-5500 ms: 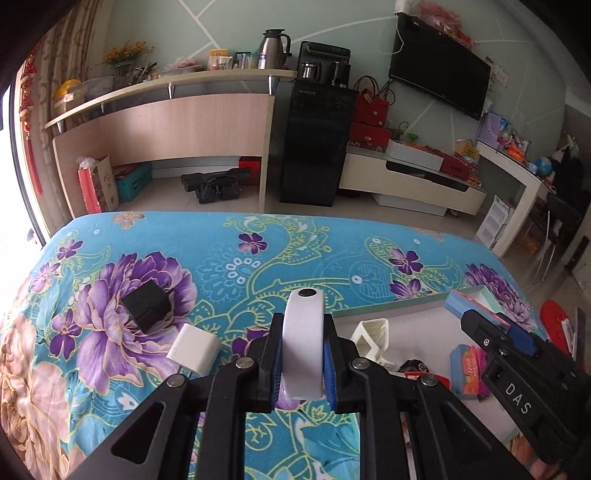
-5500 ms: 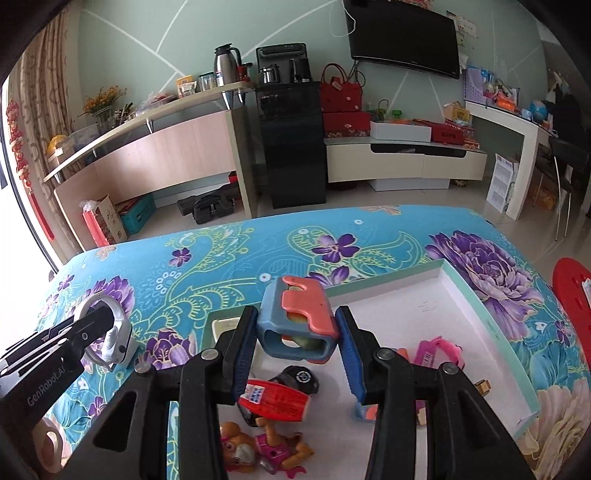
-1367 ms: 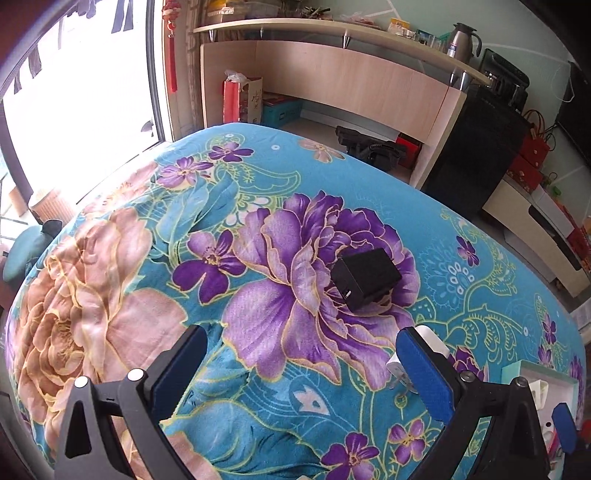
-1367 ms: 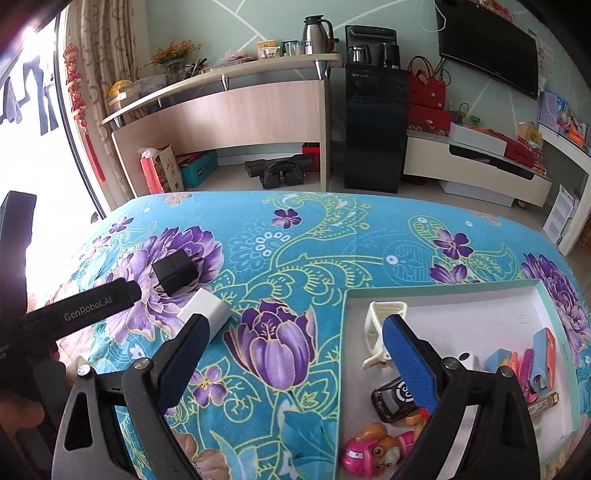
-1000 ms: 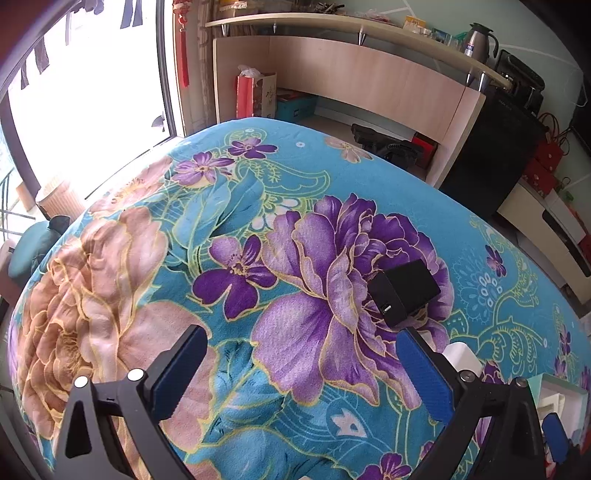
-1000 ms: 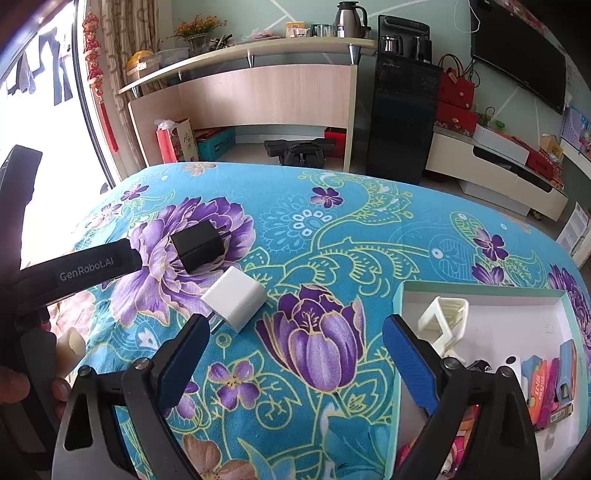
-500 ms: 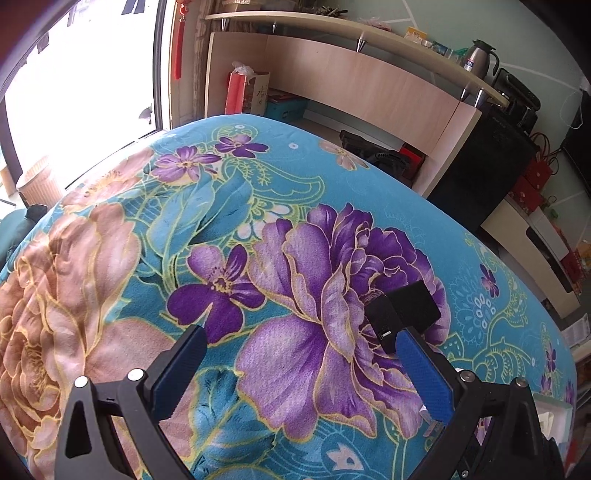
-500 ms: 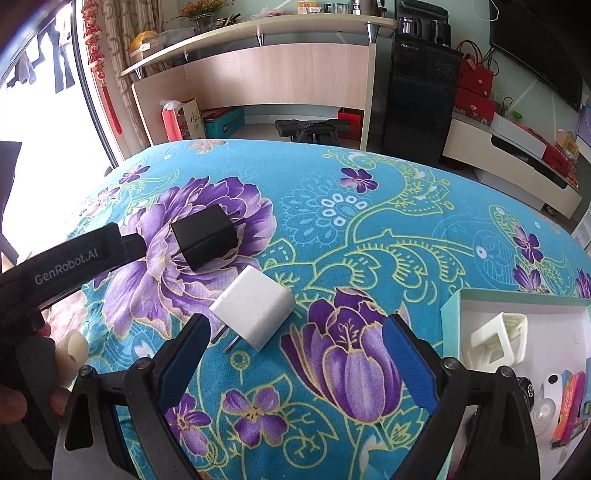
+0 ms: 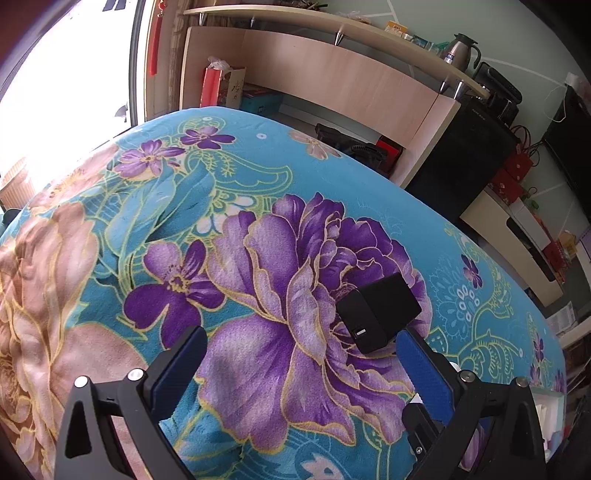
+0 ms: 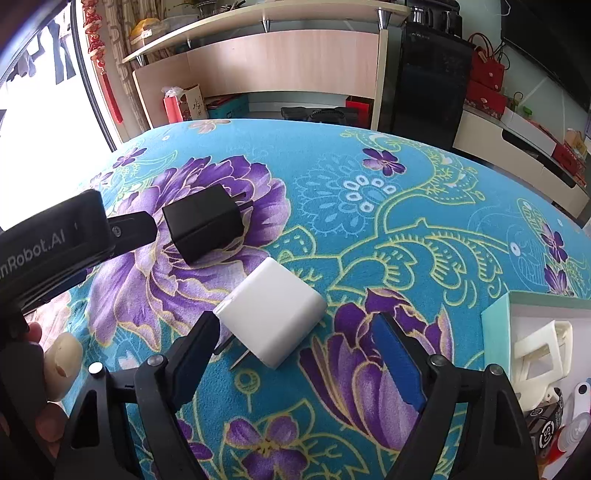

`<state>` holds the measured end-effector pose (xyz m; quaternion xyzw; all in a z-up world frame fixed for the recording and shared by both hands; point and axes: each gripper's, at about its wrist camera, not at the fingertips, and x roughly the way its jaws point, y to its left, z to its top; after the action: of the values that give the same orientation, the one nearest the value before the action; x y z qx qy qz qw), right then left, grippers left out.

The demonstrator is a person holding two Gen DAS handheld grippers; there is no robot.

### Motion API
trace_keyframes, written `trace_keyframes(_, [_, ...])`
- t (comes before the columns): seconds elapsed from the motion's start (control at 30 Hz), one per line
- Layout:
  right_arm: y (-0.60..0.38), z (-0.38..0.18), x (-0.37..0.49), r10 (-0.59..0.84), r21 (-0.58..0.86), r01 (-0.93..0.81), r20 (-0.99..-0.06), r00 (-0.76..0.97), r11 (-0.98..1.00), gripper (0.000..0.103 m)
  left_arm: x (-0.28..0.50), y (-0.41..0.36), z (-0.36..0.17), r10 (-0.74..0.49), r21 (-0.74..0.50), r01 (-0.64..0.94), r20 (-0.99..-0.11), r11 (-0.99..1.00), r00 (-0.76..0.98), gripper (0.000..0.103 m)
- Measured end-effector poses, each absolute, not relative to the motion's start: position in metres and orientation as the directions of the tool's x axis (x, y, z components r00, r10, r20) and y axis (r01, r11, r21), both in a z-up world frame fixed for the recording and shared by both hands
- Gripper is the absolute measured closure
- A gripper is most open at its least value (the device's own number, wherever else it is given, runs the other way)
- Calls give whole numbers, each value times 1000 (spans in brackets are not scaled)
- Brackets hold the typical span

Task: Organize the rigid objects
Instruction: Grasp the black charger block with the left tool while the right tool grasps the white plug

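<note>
Right tongs closing around white charger, seemingly untouched; left tongs wide, empty, near black charger.

both grippers now empty, lower over the cloth; right gripper closing around white charger

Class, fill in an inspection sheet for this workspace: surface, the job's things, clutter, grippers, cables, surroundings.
Surface: floral blanket, teal with purple flowers.
Job's things: black charger and white charger lie apart on it; tray at right holds a white clip and small toys.
Clutter: nothing seen.
Grippers: left hand-held gripper open, empty; right hand-held gripper closing, not yet touching the white charger.
Cables: nothing seen.
Surroundings: wooden shelf, window.
</note>
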<state>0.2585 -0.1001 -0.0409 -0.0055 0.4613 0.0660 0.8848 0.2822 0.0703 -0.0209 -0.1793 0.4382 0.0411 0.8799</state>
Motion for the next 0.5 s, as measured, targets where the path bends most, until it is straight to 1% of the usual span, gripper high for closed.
trace_keyframes(0.1, [-107, -41, 262, 105, 52, -107, -809, 579, 993, 19, 286, 64, -21, -93, -273, -201, -778, 941, 622, 0])
trace_keyframes(0.17, [-113, -41, 265, 100, 62, -85, -806, 583, 995, 22, 289, 58, -22, -99, -265, -179, -775, 947, 624, 0])
trace_keyframes(0.23, [-120, -41, 267, 103, 79, -66, -802, 588, 995, 28, 292, 52, -21, -102, -254, -158, -773, 954, 627, 0])
trace_keyframes(0.3, [-125, -40, 268, 104, 91, -52, -798, 594, 994, 32, 295, 46, -21, -106, -246, -138, -769, 959, 630, 0])
trace_keyframes(0.4, [-129, -40, 269, 114, 110, -44, -793, 599, 993, 35, 300, 36, -22, -116, -242, -116, -766, 963, 632, 0])
trace_keyframes(0.5, [-133, -39, 270, 119, 122, -36, -788, 604, 992, 41, 307, 31, -26, -124, -244, -109, -769, 964, 627, 0])
